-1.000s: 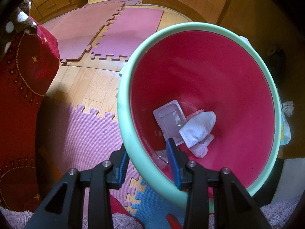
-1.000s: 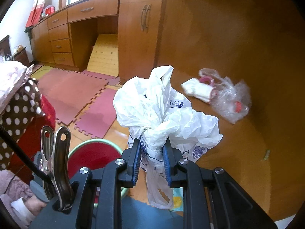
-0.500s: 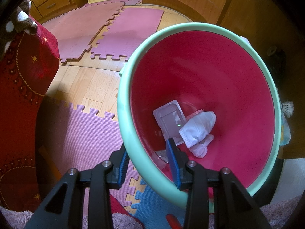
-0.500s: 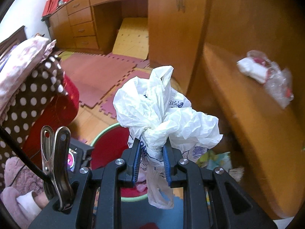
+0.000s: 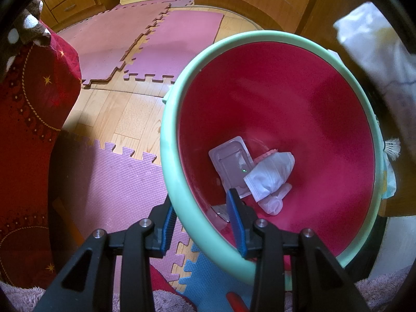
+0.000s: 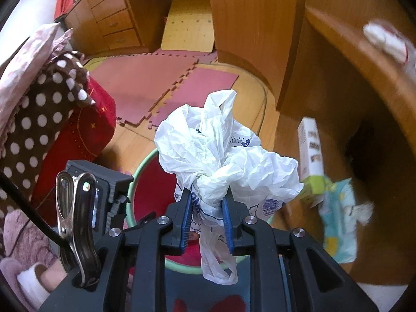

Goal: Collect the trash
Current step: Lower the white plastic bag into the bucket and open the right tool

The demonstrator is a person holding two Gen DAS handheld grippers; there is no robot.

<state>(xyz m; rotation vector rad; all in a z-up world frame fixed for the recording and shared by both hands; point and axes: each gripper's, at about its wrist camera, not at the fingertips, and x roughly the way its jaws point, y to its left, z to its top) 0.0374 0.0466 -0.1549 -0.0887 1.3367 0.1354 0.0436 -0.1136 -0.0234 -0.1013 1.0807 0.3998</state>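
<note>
Trash already collected, a clear plastic tray (image 5: 230, 162) and a face mask (image 5: 271, 175), lies at the bottom of the red bin (image 5: 286, 98). Left wrist view: the left gripper (image 5: 201, 230) clamps the bin's mint-green rim (image 5: 179, 189), apparently steadying it for loading. Right wrist view: the right gripper (image 6: 206, 219) pinches a crumpled white plastic bag (image 6: 221, 156) by its gathered middle, above the bin's mouth, likely for release.

The right hand-held gripper (image 6: 205, 217) is clamping a crumpled white plastic bag (image 6: 221, 156) above the red bin (image 6: 153, 182). A white carton (image 6: 310, 148) is standing right of the bin, under the table (image 6: 351, 59).
</note>
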